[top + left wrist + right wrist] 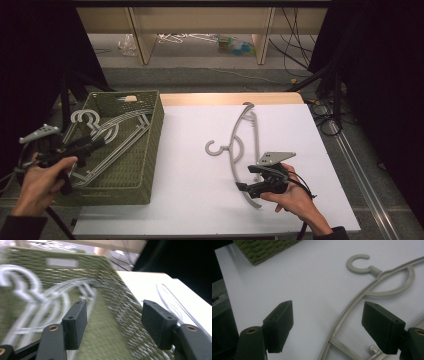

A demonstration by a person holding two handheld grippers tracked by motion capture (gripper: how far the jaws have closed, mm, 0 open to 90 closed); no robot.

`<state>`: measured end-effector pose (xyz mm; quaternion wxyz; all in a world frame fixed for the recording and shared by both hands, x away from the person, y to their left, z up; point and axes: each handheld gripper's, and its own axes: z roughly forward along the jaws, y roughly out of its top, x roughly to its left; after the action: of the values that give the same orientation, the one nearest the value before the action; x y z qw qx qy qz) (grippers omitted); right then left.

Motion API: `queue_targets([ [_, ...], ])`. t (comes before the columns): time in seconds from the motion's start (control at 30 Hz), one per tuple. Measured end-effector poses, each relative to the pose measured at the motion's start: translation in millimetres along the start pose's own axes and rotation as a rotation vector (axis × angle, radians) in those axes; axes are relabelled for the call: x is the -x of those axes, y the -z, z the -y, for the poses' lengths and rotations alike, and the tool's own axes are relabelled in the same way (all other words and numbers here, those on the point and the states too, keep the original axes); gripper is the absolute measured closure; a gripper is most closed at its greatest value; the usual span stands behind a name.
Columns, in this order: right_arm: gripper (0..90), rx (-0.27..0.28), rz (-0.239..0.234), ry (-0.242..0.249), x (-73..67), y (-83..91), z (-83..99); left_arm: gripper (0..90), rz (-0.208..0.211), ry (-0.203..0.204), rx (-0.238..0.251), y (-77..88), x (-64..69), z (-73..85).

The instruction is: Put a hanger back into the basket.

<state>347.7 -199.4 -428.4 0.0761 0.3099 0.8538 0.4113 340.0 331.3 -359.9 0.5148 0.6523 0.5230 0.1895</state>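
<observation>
A grey plastic hanger (234,136) lies on the white sheet (195,170), its hook pointing left. My right gripper (242,186) hovers open over the hanger's near arm. In the right gripper view the hanger's arm (348,310) runs between the spread jaws of the right gripper (327,325), untouched. Several pale hangers (107,134) lie in the green woven basket (156,131) at the left. My left gripper (96,143) hangs over the basket's left side, open and empty. In the left gripper view, blurred hangers (32,302) and the basket wall (120,297) show beyond the left gripper (115,325).
The wooden table edge (230,98) shows behind the white sheet. Black stands and cables (325,112) crowd the right side. A shelf unit (200,30) stands on the floor beyond the table, with clutter under it.
</observation>
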Motion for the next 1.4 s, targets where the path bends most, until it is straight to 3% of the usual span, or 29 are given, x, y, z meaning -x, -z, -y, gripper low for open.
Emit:
queue_targets([
  [0.07,26.0,-0.013,0.013,-0.007,-0.6,-4.0,1.4,34.0,0.064,-0.004,0.018,-1.9,20.2,4.5],
  [0.1,25.9,-0.012,0.021,-0.015,-1.4,-5.8,1.9,33.1,0.064,-0.004,0.018,-1.9,20.2,4.5],
  [0.13,25.5,-0.017,0.02,-0.017,-1.2,-6.9,2.0,32.2,0.115,-0.015,0.024,-4.1,36.7,7.6],
  [0.17,25.4,-0.019,0.022,-0.023,-1.6,-7.5,2.0,31.6,0.136,-0.033,0.025,-5.7,46.1,9.6],
  [0.2,25.4,-0.019,0.022,-0.023,-1.6,-7.5,2.0,31.0,0.136,-0.033,0.025,-5.7,46.1,9.6],
  [0.23,25.2,-0.021,0.047,-0.014,-1.7,-9.5,2.1,30.0,0.173,-0.073,0.026,-10.0,64.8,14.4],
  [0.27,25.2,-0.016,0.05,-0.009,-1.3,-9.9,2.0,29.3,0.173,-0.073,0.026,-10.0,64.8,14.4],
  [0.3,25.2,-0.004,0.051,-0.008,-0.7,-10.4,2.0,28.5,0.211,-0.102,0.014,-15.6,84.7,21.4],
  [0.37,25.1,-0.003,0.049,-0.012,-0.2,-9.4,1.7,27.9,0.222,-0.118,0.015,-17.8,90.8,24.2],
  [0.4,25.1,-0.002,0.053,-0.016,0.3,-8.9,1.8,26.9,0.26,-0.143,-0.003,-23.4,105.8,32.6],
  [0.43,25.1,0.003,0.052,-0.017,0.6,-8.7,1.6,26.2,0.26,-0.143,-0.003,-23.4,105.8,32.6],
  [0.47,25.1,0.008,0.053,-0.011,1.0,-8.5,1.7,25.9,0.302,-0.128,-0.026,-28.6,119.3,41.6],
  [0.57,25.1,0.012,0.05,-0.014,0.1,-8.0,1.8,25.1,0.333,-0.147,-0.041,-36.2,133.8,53.7],
  [0.63,25.0,0.008,0.052,-0.013,-0.5,-7.9,2.2,24.3,0.34,-0.189,-0.039,-41.4,140.6,62.2],
  [0.73,24.9,0.007,0.052,-0.019,-1.2,-6.9,2.5,22.2,0.368,-0.188,-0.049,-47.4,144.6,71.0],
  [0.8,24.9,0.008,0.053,-0.021,-1.3,-6.4,2.7,22.1,0.366,-0.169,-0.058,-49.2,147.3,77.4],
  [0.87,24.9,0.007,0.054,-0.024,-1.6,-5.9,2.9,18.4,0.35,-0.172,-0.055,-50.2,148.6,81.7],
  [0.93,24.9,0.007,0.051,-0.026,-1.7,-5.6,3.0,16.1,0.37,-0.181,-0.055,-51.4,149.3,85.6],
  [1.0,24.9,0.009,0.051,-0.015,-1.4,-6.0,3.1,16.2,0.361,-0.17,-0.05,-50.8,151.2,87.9],
  [1.13,25.5,0.02,0.045,-0.02,-1.6,-7.1,4.4,16.0,0.374,-0.198,-0.044,-52.4,156.9,96.0],
  [1.4,25.3,0.011,0.043,-0.03,-1.3,-7.9,5.6,16.0,0.366,-0.198,-0.056,-54.5,159.6,106.6],
])
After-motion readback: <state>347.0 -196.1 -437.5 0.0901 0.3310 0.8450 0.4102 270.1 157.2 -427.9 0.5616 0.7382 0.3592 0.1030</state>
